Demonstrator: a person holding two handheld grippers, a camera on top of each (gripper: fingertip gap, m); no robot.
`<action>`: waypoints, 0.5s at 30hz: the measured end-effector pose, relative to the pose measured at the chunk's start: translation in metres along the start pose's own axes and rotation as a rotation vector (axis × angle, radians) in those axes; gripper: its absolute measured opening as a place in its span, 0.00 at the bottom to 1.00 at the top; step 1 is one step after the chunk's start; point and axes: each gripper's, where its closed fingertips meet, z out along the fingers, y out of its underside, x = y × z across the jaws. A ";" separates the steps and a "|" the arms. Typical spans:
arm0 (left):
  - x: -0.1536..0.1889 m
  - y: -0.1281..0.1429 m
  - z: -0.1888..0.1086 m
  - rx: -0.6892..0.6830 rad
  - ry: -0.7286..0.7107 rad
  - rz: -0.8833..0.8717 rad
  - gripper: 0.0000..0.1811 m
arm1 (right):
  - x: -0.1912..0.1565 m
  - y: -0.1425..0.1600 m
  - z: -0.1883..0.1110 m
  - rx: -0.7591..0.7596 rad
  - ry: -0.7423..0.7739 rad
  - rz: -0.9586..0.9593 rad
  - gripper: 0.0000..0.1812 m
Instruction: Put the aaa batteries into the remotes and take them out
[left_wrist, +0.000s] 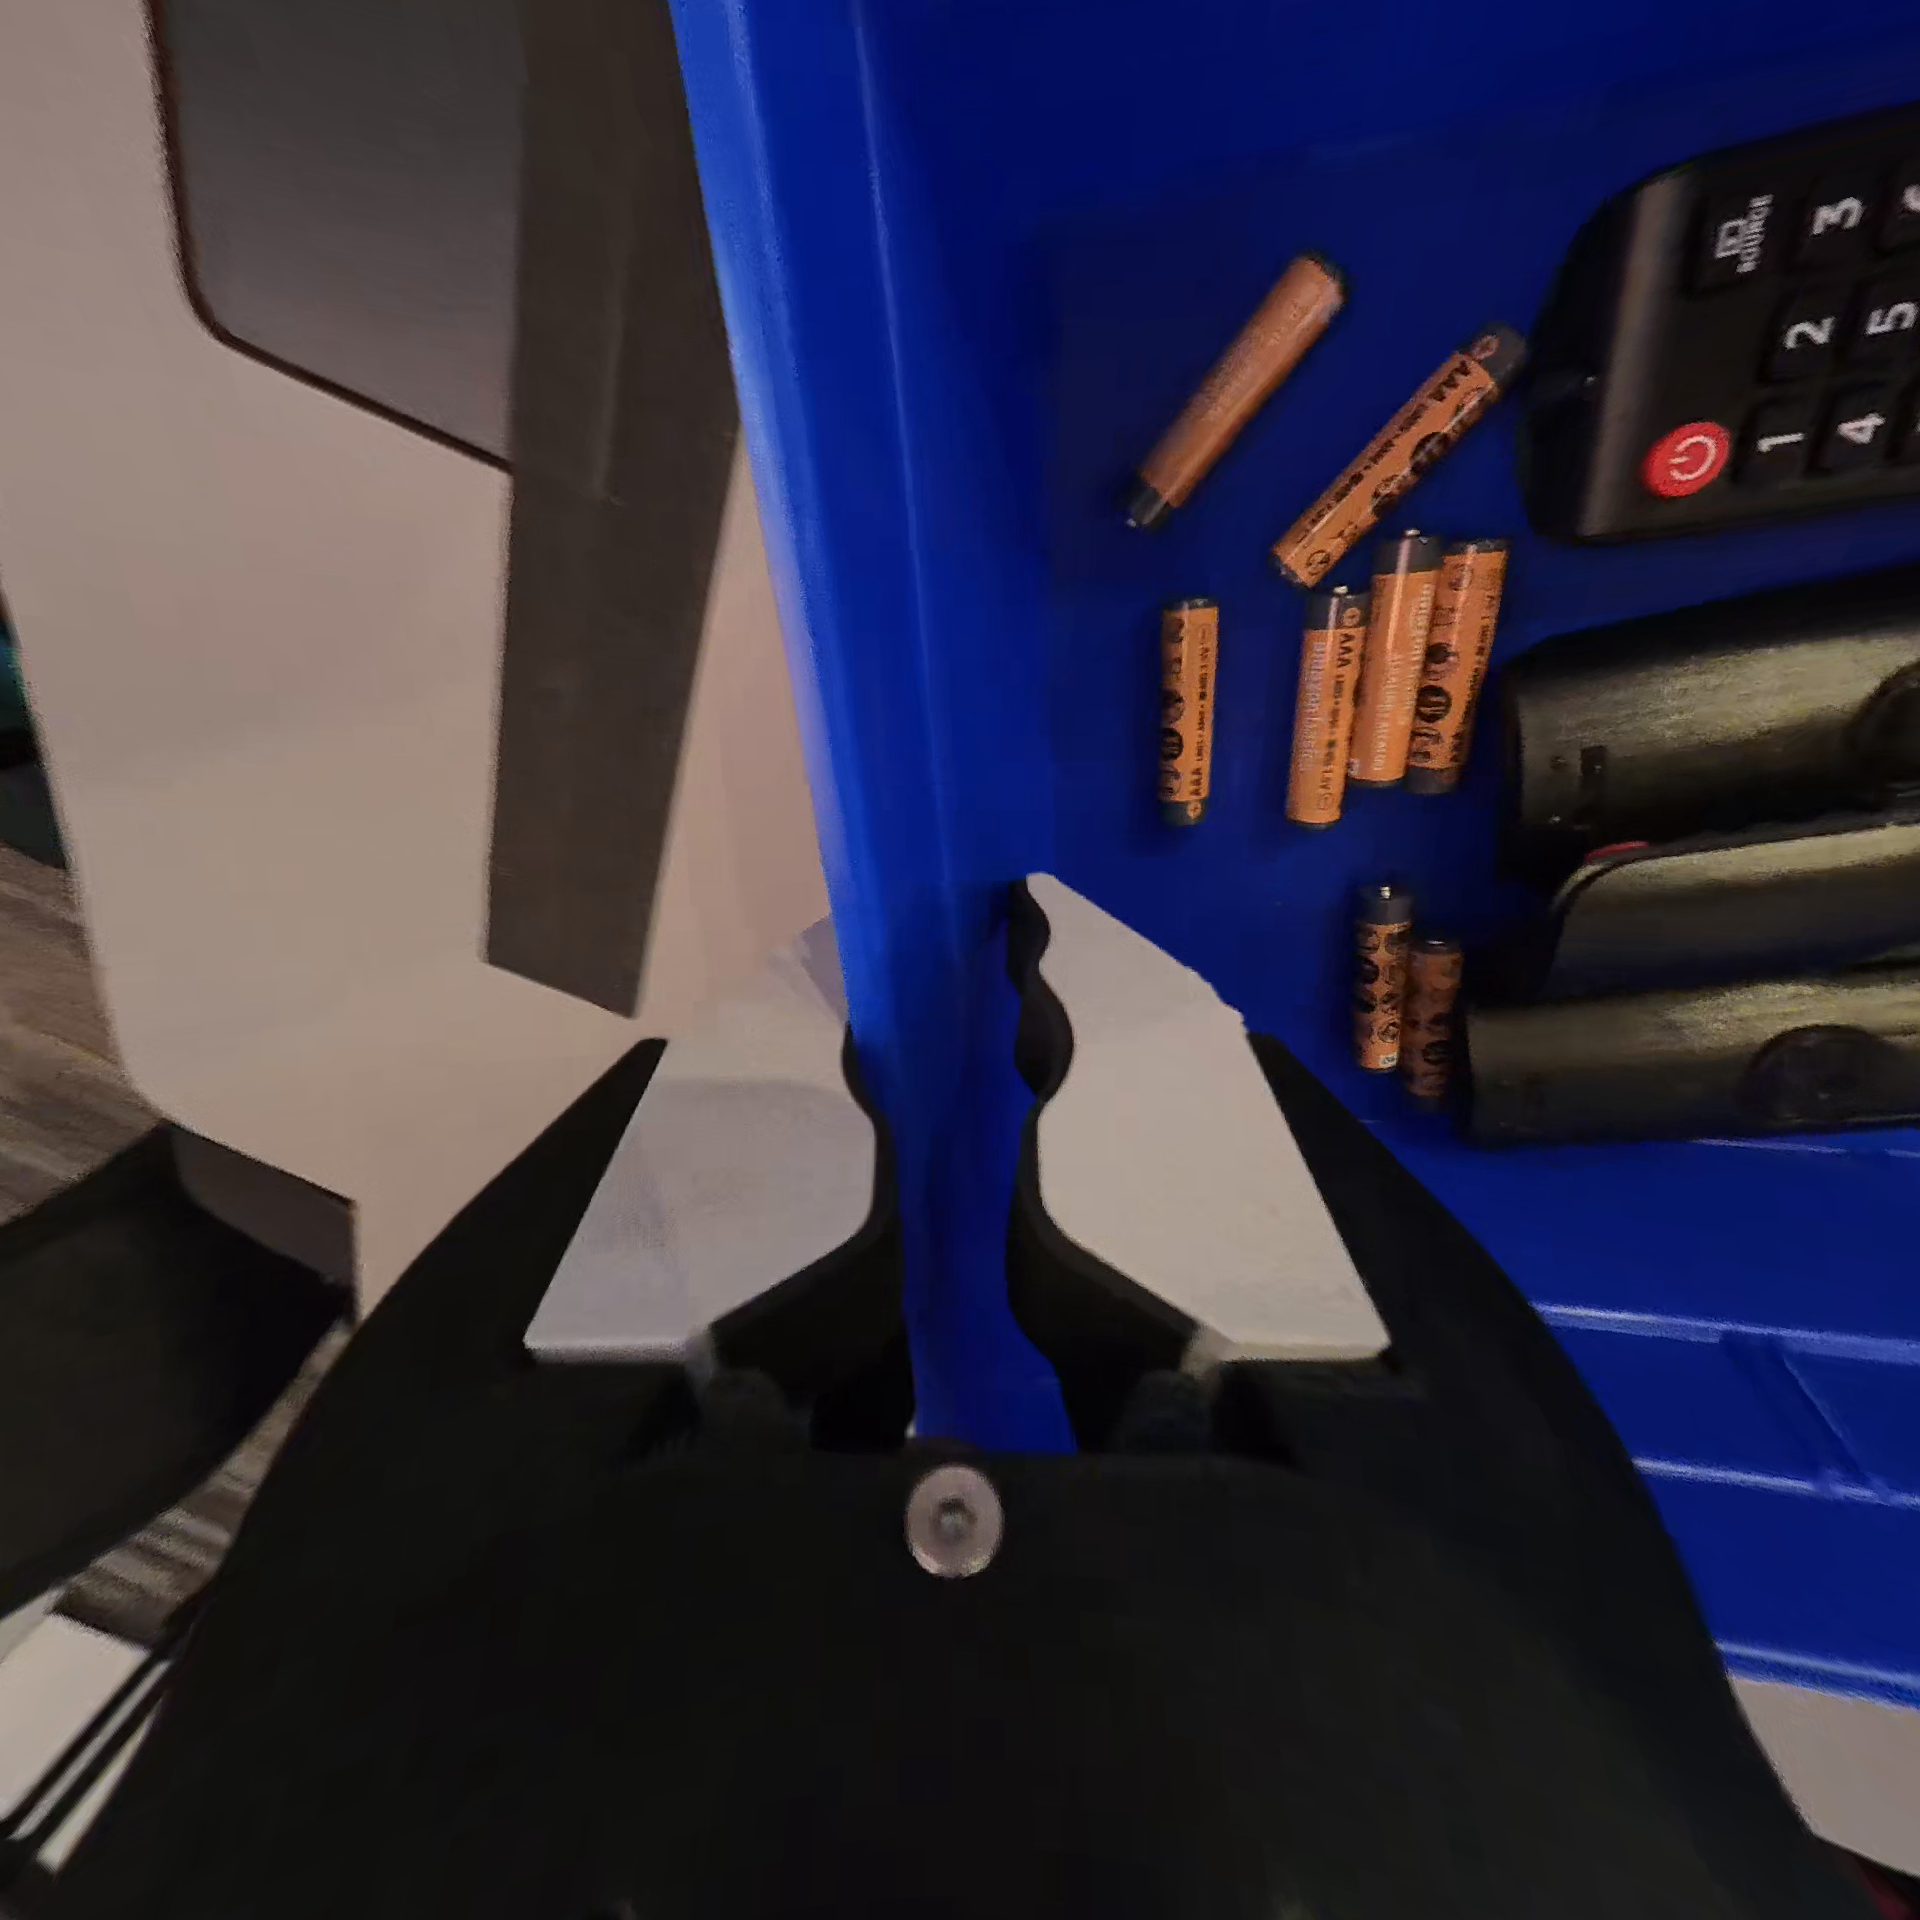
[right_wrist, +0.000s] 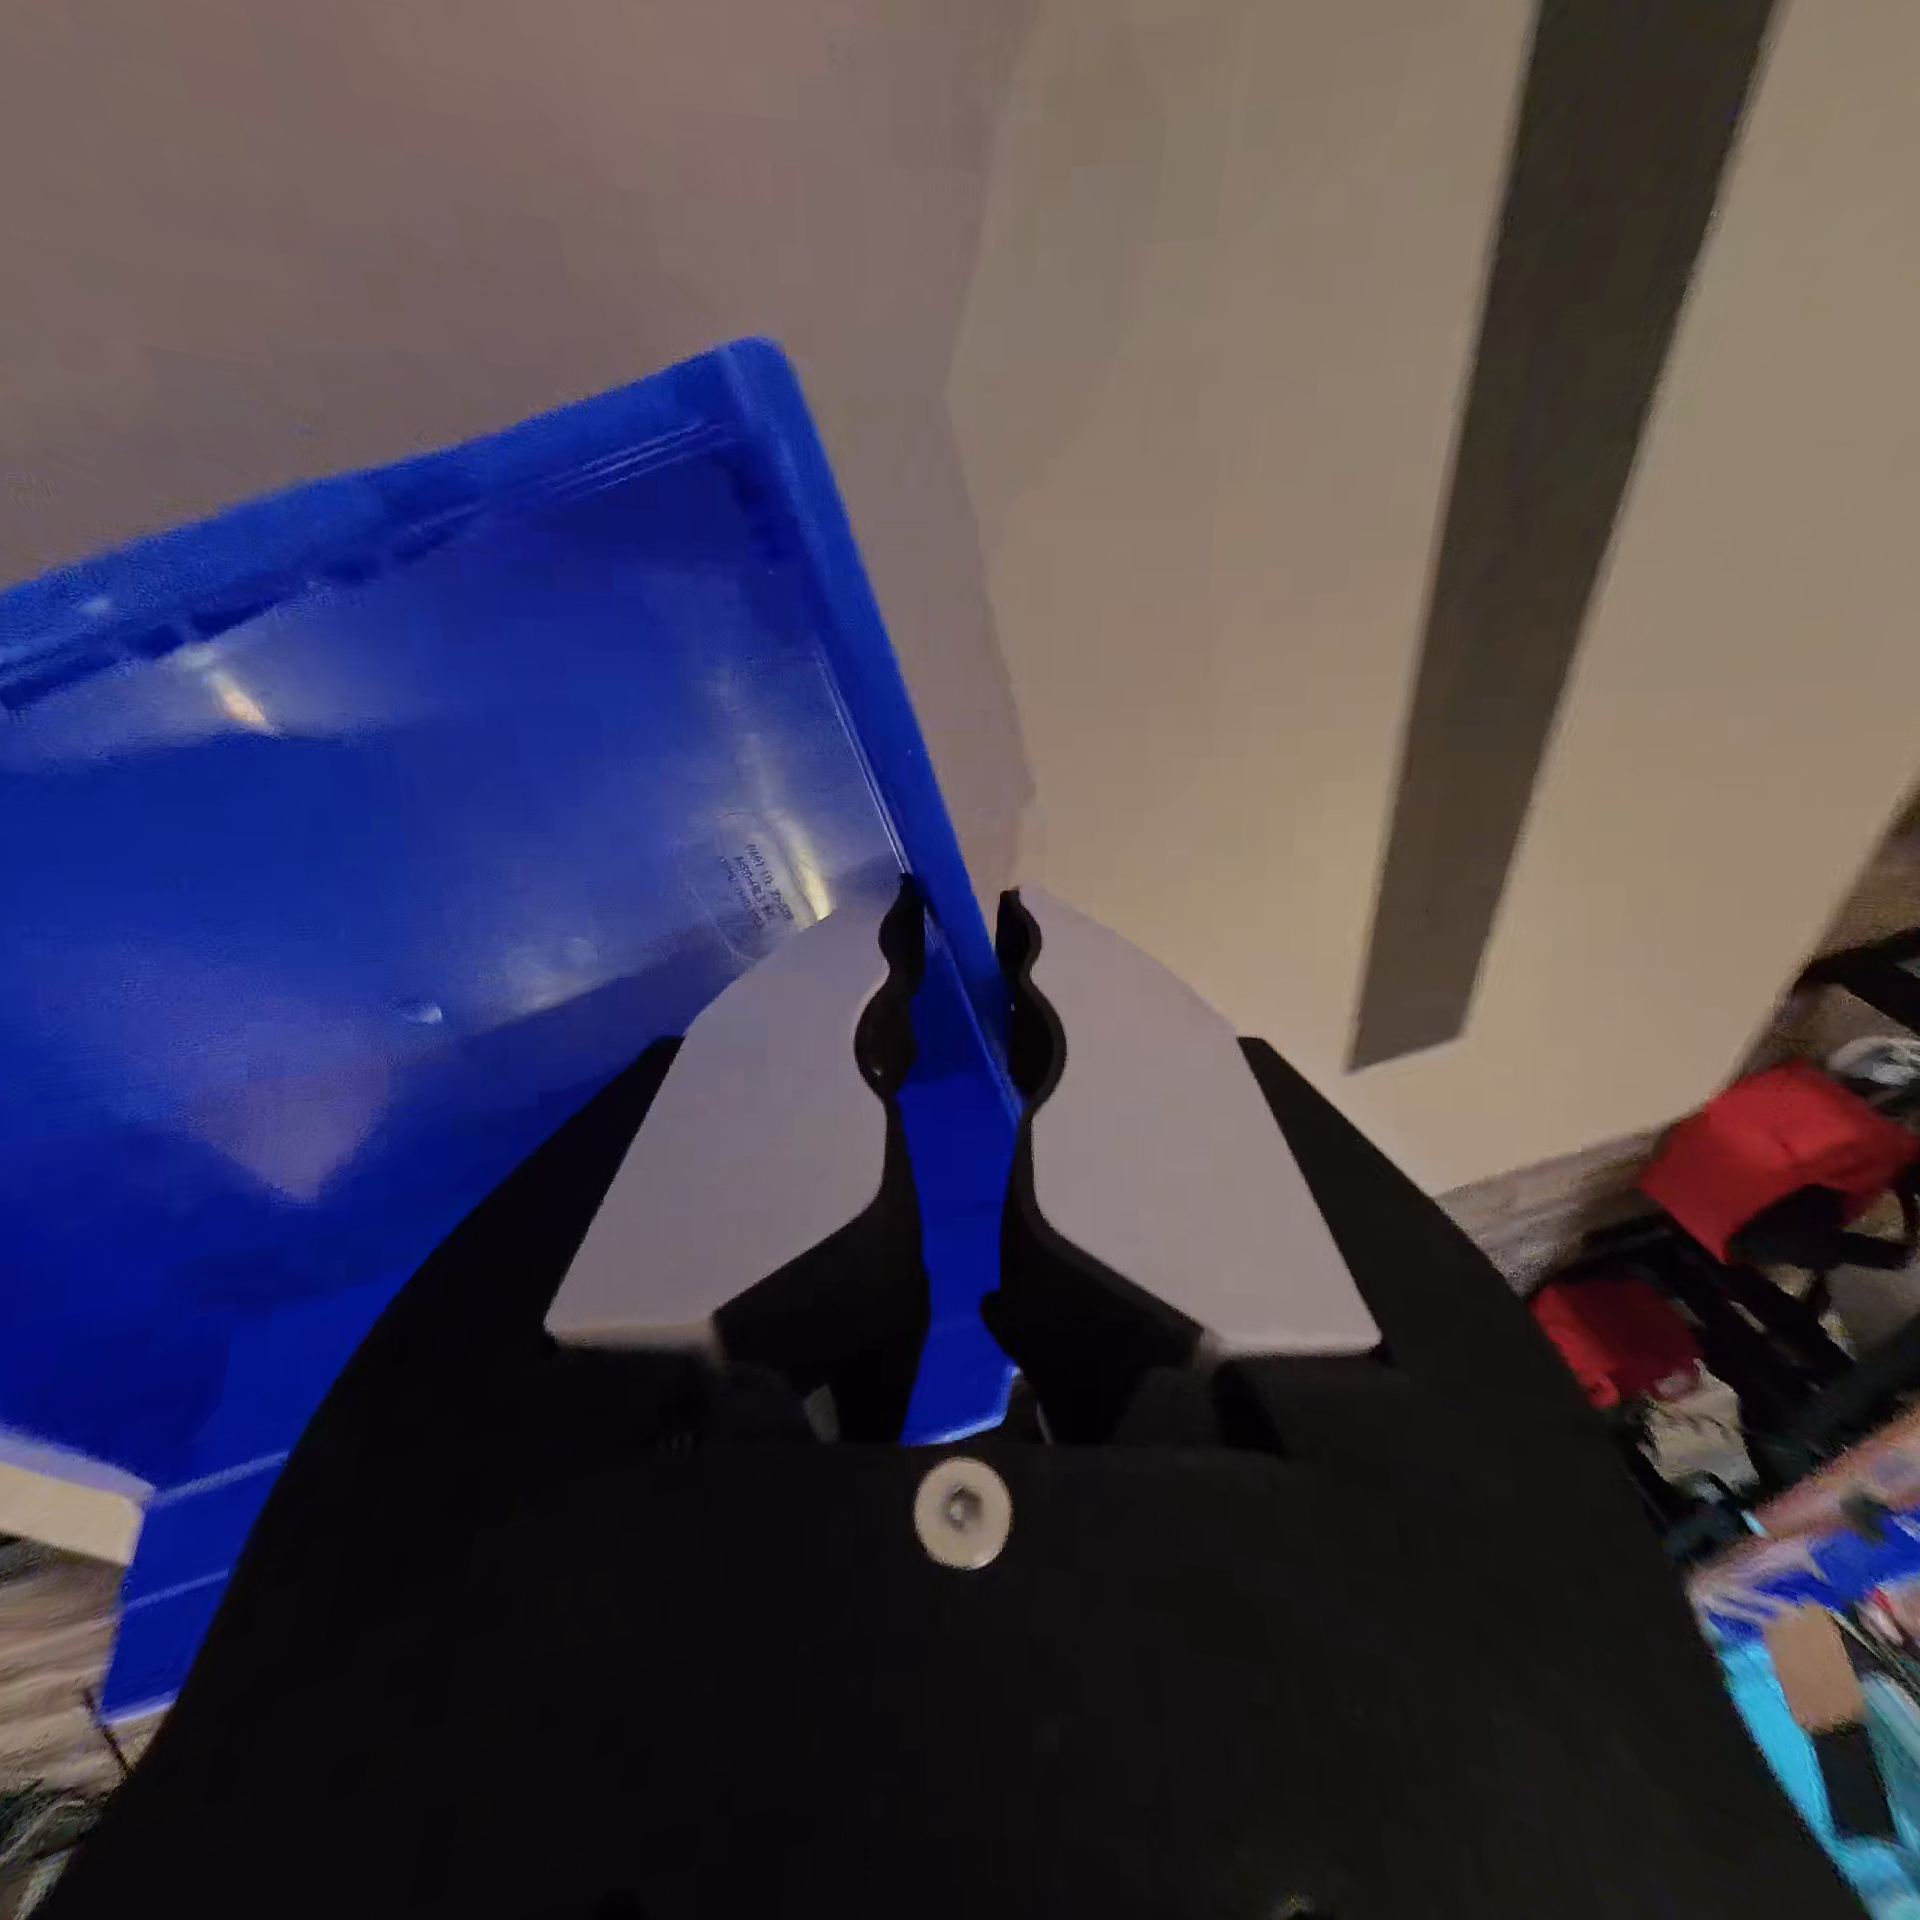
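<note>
Gripping the blue bin (left_wrist: 935, 727) by its wall, the left gripper (left_wrist: 940, 987) pinches the rim at frame centre. Orange AAA batteries (left_wrist: 1382, 665) lie loose on the bin floor, centre right, beside black remotes (left_wrist: 1745, 343) at the right edge. The right gripper (right_wrist: 961, 935) clamps another wall of the bin (right_wrist: 416, 831).

Both views are lit warmly and rather dimly. Motion blur is seen towards the edges, and straight lines are bowed by the wide-angle lens. Pale glare streaks are thrown across the blue bin (right_wrist: 436, 831). The AAA batteries (left_wrist: 1382, 675) are rendered fairly sharply.
</note>
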 end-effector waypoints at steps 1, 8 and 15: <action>-0.010 -0.002 0.003 -0.002 -0.007 0.007 0.12 | 0.016 0.000 0.003 -0.019 0.020 -0.002 0.08; -0.068 -0.019 0.016 -0.027 -0.050 0.089 0.14 | 0.104 -0.006 0.021 -0.040 0.073 0.066 0.09; -0.105 -0.029 0.024 -0.087 -0.065 0.090 0.14 | 0.164 -0.009 0.033 -0.036 0.122 0.106 0.10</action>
